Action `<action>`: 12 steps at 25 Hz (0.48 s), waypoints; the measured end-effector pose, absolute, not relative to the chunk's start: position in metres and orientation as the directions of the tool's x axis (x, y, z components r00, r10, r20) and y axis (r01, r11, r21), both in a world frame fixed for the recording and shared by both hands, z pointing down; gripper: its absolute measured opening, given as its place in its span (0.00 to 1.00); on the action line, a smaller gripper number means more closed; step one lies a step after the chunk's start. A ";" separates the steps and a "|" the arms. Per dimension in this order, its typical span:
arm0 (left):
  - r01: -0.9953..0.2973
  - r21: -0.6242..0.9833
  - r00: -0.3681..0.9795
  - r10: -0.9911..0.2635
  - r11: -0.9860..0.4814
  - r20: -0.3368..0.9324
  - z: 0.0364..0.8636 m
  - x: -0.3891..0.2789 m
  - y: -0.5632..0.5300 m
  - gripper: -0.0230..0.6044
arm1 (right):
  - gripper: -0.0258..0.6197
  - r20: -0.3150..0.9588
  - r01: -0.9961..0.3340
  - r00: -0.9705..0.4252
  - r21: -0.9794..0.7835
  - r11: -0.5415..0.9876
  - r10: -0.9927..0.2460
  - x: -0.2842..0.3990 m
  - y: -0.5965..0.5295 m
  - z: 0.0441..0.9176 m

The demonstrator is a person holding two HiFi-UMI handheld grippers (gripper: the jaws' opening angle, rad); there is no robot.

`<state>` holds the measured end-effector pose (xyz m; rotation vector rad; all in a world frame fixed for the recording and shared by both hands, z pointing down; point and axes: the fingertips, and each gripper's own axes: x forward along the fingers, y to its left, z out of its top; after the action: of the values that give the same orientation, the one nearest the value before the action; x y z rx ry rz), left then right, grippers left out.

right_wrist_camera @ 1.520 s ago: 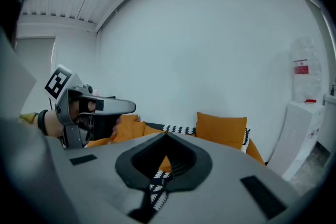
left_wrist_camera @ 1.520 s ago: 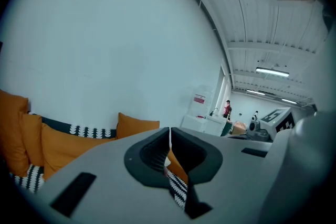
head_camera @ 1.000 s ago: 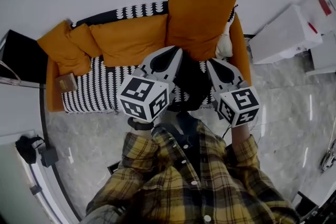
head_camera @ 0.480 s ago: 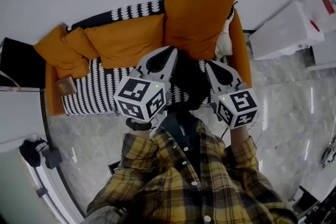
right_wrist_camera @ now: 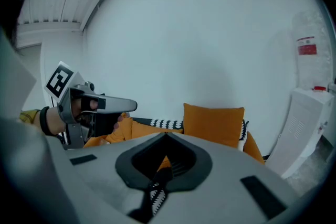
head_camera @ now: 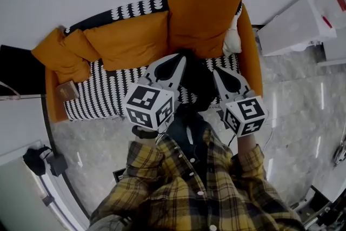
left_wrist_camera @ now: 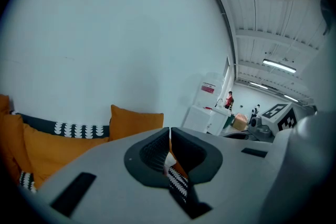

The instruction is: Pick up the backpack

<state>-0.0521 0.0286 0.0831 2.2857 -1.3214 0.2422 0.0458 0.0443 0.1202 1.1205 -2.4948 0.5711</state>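
Black fabric between my two claws is the backpack (head_camera: 195, 79). It sits over the front edge of the sofa (head_camera: 251, 57) seat, just ahead of the tall orange cushion (head_camera: 203, 16) that stands upright against the wall. From the head view I cannot tell whether its base rests on the seat or hangs clear of it.

My left gripper (left_wrist_camera: 169, 132) has its jaws pressed together. A thin dark strip, which I read as a strap of the bag, runs down out of the seam where they meet. My right gripper (right_wrist_camera: 166, 137) is likewise closed, with a curved black strap trailing from its tips down to the left. From above, the two claws flank the bag, one touching each side, both pointing toward the sofa back.

Behind the bag, a black-and-white patterned throw (head_camera: 108, 92) covers the seat, and a long orange cushion (head_camera: 127, 38) lies along the backrest to the left. A small brown box (head_camera: 67, 90) rests on the throw near the sofa's far left end. A white cabinet (head_camera: 294, 30) stands on the marble floor (head_camera: 292, 111) just right of the sofa.
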 end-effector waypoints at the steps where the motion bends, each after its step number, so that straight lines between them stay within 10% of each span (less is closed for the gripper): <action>1: -0.850 0.327 0.520 -0.759 -0.414 0.391 0.088 -0.053 0.029 0.08 | 0.07 0.470 -0.767 -0.624 -0.218 0.603 -0.624 0.046 0.044 0.124; 12: -0.845 0.360 0.532 -0.689 -0.396 0.491 0.166 -0.052 0.031 0.08 | 0.07 0.550 -0.803 -0.567 -0.205 0.560 -0.612 0.056 0.036 0.188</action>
<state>-0.0521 0.0313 0.1658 2.1967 -1.2385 0.3533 0.0562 0.0361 0.1876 1.1458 -2.3775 0.6173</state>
